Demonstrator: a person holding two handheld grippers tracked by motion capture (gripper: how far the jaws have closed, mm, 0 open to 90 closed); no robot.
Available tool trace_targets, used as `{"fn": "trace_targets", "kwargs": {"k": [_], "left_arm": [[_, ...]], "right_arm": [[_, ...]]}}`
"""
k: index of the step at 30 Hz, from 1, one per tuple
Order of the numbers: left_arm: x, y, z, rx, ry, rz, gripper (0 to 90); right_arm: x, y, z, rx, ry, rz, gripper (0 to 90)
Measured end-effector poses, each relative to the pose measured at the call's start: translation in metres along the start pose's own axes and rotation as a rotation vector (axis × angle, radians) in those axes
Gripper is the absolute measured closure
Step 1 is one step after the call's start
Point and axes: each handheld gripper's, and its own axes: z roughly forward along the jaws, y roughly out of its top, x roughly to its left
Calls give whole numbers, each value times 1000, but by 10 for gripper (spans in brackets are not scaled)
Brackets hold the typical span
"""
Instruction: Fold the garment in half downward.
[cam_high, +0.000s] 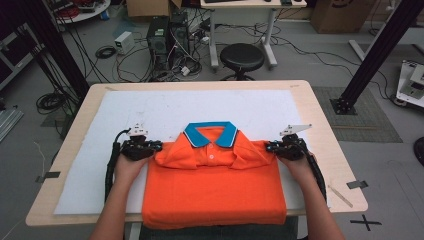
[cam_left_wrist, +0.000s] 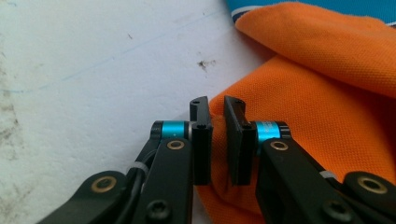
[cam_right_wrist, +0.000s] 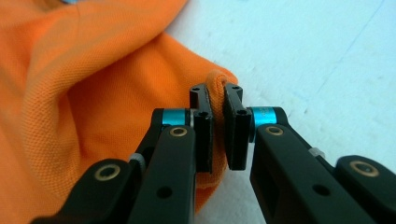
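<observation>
while the orange polo shirt (cam_high: 215, 192) lies folded, each hand-held gripper (cam_high: 156, 146) (cam_high: 271, 147) pinches a shoulder edge

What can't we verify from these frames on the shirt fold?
- Bottom hem of the orange polo shirt with the blue collar: in the high view it hangs over the near edge of the wooden table, out of sight.
- Sleeves: tucked under folded fabric, high view.
- Left tool and right tool: fabric sits between the jaws; how many layers each pinches cannot be told.
- Shirt buttons: too small to tell if fastened, high view.

Overhead forward-down; two close tool-mounted views
</observation>
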Motion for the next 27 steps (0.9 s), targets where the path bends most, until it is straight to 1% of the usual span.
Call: {"fn": "trace_targets", "kwargs": {"k": [3,5,8,11,13,16,18,19,20,22,24,26,27], "left_arm": [[2,2,1,-14,10,8,822],[4,5,2,-15,9,3,823],[6,10,4,-12,13,10,825],[7,12,8,-33,20,12,828],[9,12,11,-12,19,12,828],[11,14,13,-10,16,11,828],[13,20,16,4,19,19,828],[13,22,17,3,23,19,828],[13,23,17,-5,28,29,828],[14,24,19,-14,28,23,829],[18,23,24,5,21,6,828],[19,24,25,6,21,4,828],[19,28,27,12,24,9,828]], "right_arm": [[-3,1,0,-7,-8,1,851],[-4,2,1,-8,-15,-2,851],[-5,5,1,-15,-30,1,852],[-9,7,0,-28,-43,7,852],[-12,8,1,-27,-50,14,852],[-14,9,2,-21,-52,15,852],[-15,13,3,-13,-64,7,852],[-16,15,3,-10,-68,5,852],[-17,16,3,-10,-72,1,852],[-17,18,4,-7,-76,3,852],[-21,19,5,-9,-80,0,852],[-22,20,6,-4,-82,-1,851],[-23,20,7,-1,-83,-1,851]]}}
